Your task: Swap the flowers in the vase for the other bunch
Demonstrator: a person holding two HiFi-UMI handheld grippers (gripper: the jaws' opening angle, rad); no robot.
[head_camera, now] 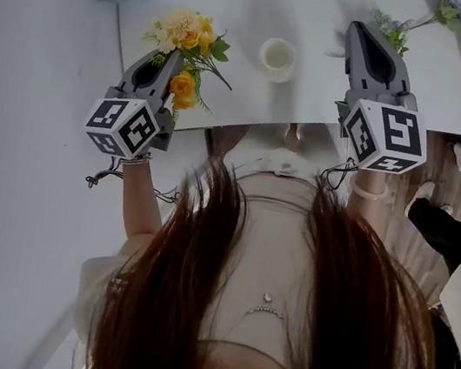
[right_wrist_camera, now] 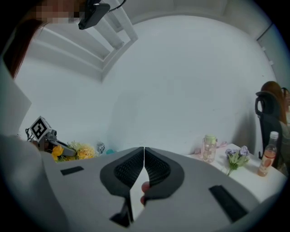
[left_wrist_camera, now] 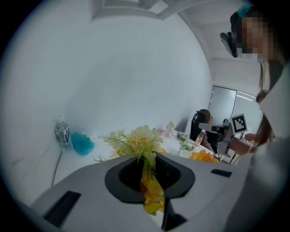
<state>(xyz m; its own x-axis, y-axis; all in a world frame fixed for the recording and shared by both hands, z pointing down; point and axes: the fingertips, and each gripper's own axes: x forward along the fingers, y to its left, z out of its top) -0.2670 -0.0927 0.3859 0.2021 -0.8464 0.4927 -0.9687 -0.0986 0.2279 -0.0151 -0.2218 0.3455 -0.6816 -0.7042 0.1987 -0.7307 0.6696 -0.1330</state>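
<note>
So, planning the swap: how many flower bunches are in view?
2: the yellow bunch clamped in the left gripper, and a purple bunch lying on the table. Others may be hidden.

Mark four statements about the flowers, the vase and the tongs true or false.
1. The left tongs grip the yellow bunch by its stems. True.
2. The vase holds flowers. False: it stands empty on the table.
3. The right tongs are shut with nothing between them. True.
4. The purple bunch is held in the right tongs. False: it lies on the table, apart from them.
</note>
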